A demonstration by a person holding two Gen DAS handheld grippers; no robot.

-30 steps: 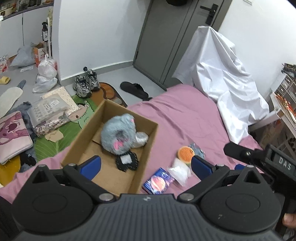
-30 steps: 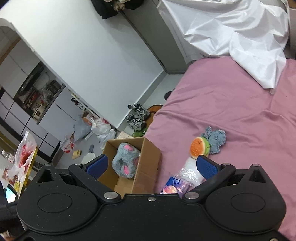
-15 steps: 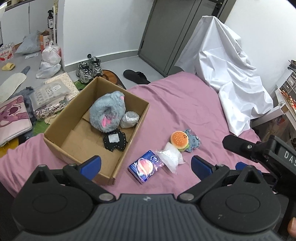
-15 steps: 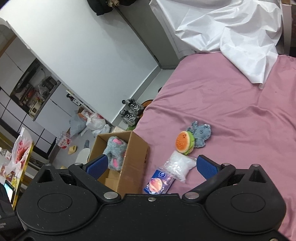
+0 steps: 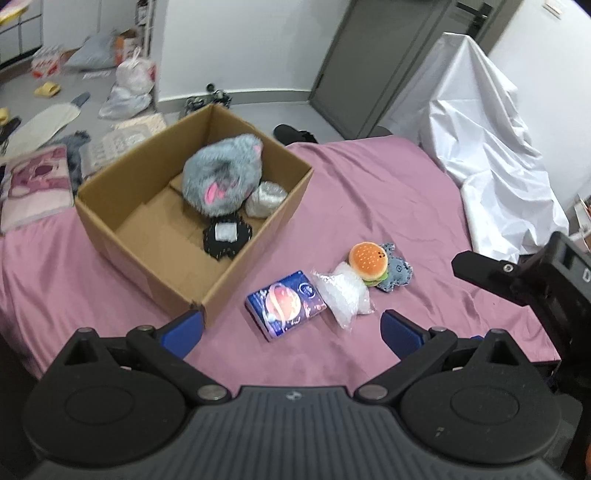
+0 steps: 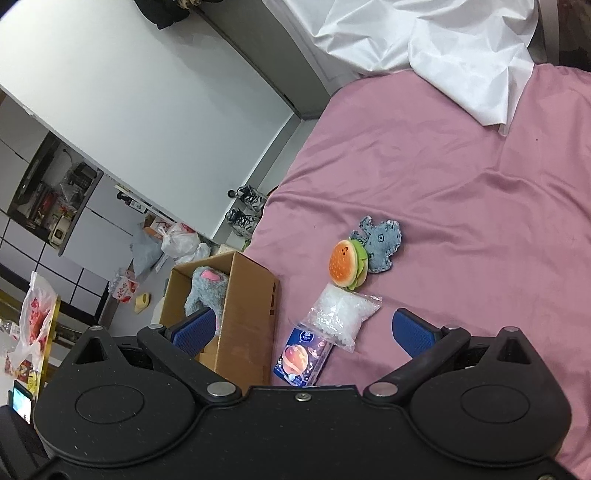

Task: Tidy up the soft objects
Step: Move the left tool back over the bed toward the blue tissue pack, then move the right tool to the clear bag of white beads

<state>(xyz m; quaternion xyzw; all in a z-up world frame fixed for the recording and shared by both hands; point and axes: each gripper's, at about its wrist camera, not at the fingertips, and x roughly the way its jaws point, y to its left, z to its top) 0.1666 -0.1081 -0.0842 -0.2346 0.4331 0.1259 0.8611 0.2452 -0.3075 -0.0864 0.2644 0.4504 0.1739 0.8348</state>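
Note:
A cardboard box (image 5: pixel 122 177) (image 6: pixel 251 302) sits on the pink bed and holds a grey furry plush (image 5: pixel 221 179) (image 6: pixel 207 291), a clear pouch (image 5: pixel 266 197) and a black pouch (image 5: pixel 227 236). To its right lie a blue packet (image 5: pixel 286 302) (image 6: pixel 301 360), a clear bag of white beads (image 5: pixel 345 290) (image 6: pixel 341 314), a burger plush (image 5: pixel 369 262) (image 6: pixel 345 264) and a grey-blue felt toy (image 5: pixel 397 269) (image 6: pixel 382 243). My left gripper (image 5: pixel 291 330) is open and empty, hovering before the packet. My right gripper (image 6: pixel 303 330) is open and empty above the packet and bead bag; its body (image 5: pixel 535 280) shows in the left wrist view.
A white sheet (image 5: pixel 487 147) (image 6: pixel 424 33) drapes over something at the bed's far side. Beyond the bed, the floor holds shoes (image 6: pixel 245 208), bags (image 5: pixel 131 86), a slipper (image 5: pixel 295 133) and a pink cushion (image 5: pixel 35 184). A grey door (image 5: pixel 388 55) stands behind.
Both grippers have pulled back and risen; the box and loose items now sit further ahead in both views. Both stay open and empty. No object has moved.

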